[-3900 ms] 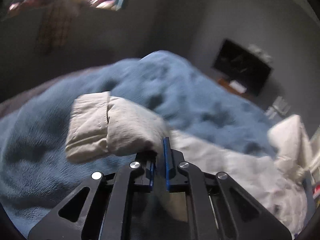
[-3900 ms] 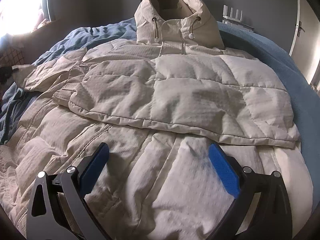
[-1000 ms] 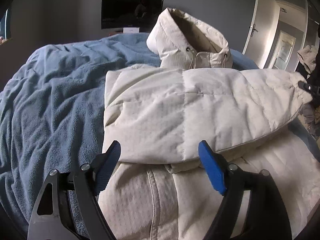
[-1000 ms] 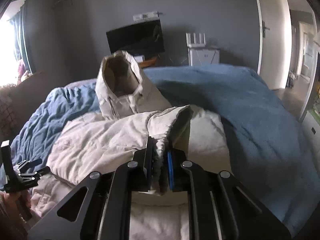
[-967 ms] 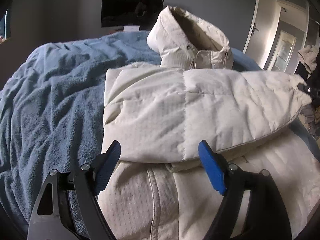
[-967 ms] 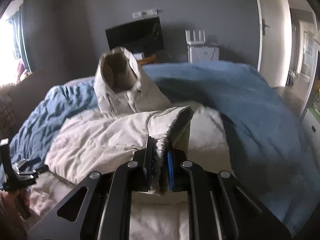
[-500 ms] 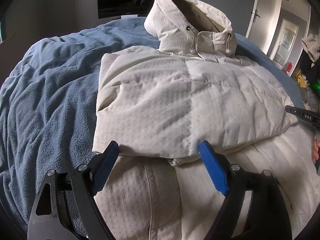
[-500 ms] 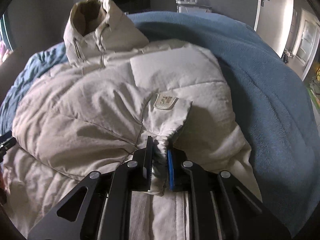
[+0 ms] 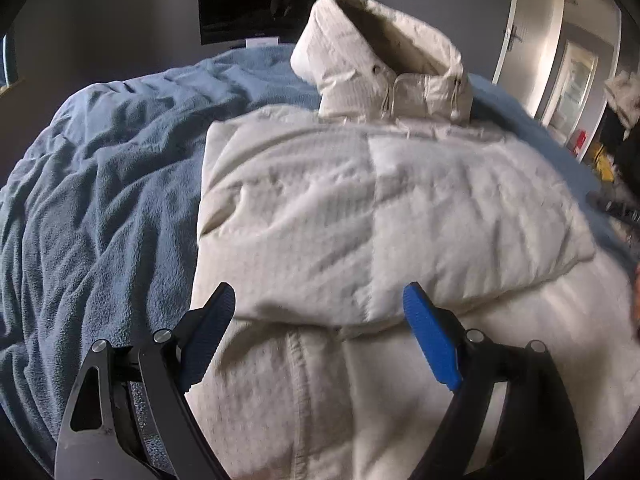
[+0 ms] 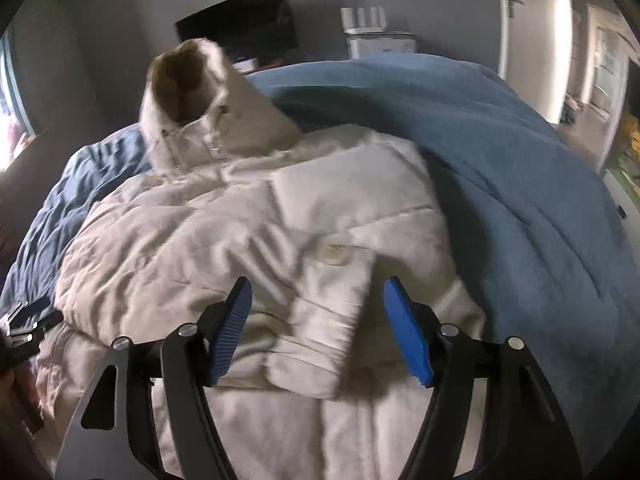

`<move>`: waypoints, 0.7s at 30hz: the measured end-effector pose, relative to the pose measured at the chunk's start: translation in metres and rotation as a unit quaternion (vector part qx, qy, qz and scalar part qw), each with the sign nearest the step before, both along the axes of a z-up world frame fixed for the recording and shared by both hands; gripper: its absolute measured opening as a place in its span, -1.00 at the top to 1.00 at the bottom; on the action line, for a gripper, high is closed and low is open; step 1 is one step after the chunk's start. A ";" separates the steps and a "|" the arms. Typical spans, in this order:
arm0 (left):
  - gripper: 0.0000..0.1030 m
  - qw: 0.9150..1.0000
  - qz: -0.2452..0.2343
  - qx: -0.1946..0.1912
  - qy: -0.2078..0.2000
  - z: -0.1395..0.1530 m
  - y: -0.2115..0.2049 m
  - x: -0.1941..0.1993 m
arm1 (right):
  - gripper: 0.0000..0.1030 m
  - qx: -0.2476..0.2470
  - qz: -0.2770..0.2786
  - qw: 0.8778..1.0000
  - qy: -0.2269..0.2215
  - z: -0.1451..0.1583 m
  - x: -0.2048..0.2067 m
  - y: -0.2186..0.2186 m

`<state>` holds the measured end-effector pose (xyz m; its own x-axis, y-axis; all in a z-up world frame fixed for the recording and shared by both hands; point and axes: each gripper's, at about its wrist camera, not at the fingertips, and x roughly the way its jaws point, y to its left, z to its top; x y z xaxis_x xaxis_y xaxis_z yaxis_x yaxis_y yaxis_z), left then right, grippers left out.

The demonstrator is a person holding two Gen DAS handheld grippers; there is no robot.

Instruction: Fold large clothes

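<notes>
While both jaws gape, jacket (image 9: 360,208) lies ahead (untouched), on blanket (image 10: 520,168)

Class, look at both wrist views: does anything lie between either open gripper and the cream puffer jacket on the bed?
Nothing visible does. The left gripper and right gripper hover directly over the jacket, jaws apart.

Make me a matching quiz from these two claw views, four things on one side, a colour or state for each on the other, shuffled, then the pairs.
1. jacket
2. blanket
3. TV
4. right claw

A. black, on the wall
B. blue, spread on the bed
C. open, empty
D. cream, sleeves folded across the front

Pairs: 1-D, 2-B, 3-A, 4-C
</notes>
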<state>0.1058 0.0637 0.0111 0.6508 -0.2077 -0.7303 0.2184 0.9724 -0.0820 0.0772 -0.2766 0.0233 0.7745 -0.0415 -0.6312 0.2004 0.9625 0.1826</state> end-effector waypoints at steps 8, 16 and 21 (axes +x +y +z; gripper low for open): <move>-0.66 1.000 -0.003 -0.023 0.000 0.011 -0.027 0.030 | -0.30 -0.024 0.037 0.998 0.043 -0.021 0.035 0.017; -0.75 0.999 -0.010 0.029 0.020 -0.030 -0.046 0.045 | -0.40 -0.042 0.054 0.996 0.059 -0.046 0.054 0.019; -0.76 1.000 -0.011 0.020 0.020 -0.024 -0.040 0.042 | -0.41 -0.028 0.042 0.998 0.029 -0.028 0.045 0.016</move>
<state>0.1475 0.0233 -0.0130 0.6170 -0.1921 -0.7631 0.2379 0.9699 -0.0519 0.1225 -0.2603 -0.0049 0.7385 -0.0149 -0.6741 0.1271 0.9849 0.1175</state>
